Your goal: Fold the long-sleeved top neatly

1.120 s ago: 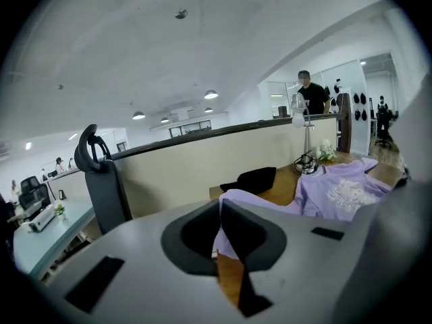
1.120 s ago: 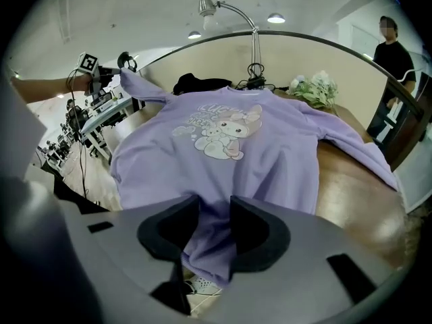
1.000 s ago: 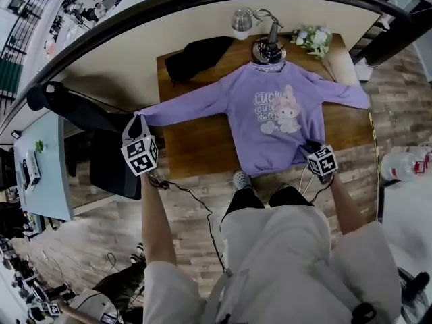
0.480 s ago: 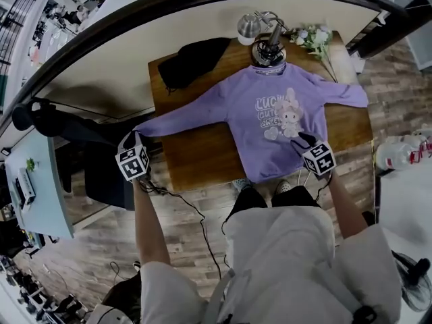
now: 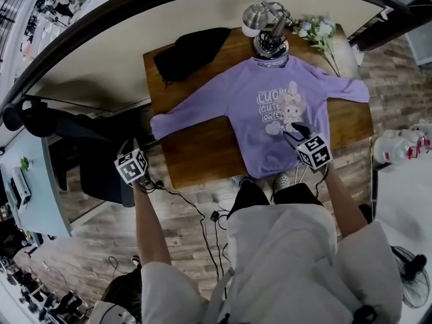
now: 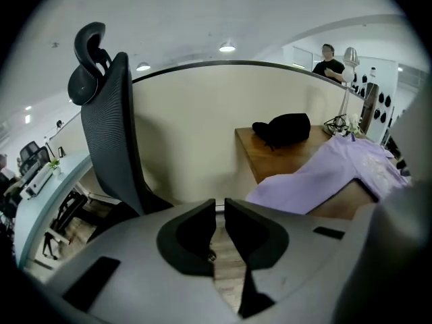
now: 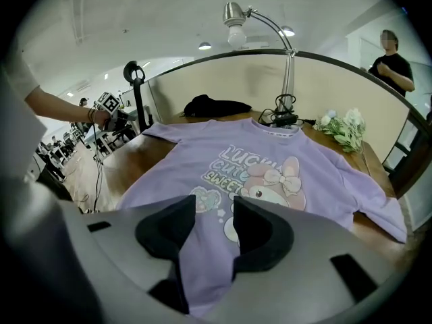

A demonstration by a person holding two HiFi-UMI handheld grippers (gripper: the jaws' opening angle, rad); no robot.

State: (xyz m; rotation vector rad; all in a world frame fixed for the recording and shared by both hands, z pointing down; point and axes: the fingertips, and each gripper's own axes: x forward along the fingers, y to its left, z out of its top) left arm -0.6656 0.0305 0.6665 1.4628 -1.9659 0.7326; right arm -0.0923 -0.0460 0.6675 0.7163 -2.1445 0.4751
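Right, from my seat the purple long-sleeved top (image 5: 270, 106) lies spread face up on the wooden worktop (image 5: 196, 147), collar toward the far edge beside the base of a desk lamp (image 5: 260, 15), with both sleeves stretched out sideways. Its left sleeve (image 5: 185, 110) ends near the worktop's left edge, and nothing is touching it. My left gripper (image 6: 219, 204) is off the worktop altogether, hanging over the floor next to a black office chair (image 6: 108, 120). Its fingers are parted by only a thin slit, and I see nothing but floorboards through it, so they are released and empty. My right gripper (image 7: 214, 204) hovers over the lower front of the top, near the cartoon print and a little in from the hem. Its fingers stand clearly apart, with flat purple cloth showing below the gap and none of it pinched. A dark bundle (image 5: 189, 49) sits at the far left corner, and some flowers (image 5: 314, 29) at the far right.
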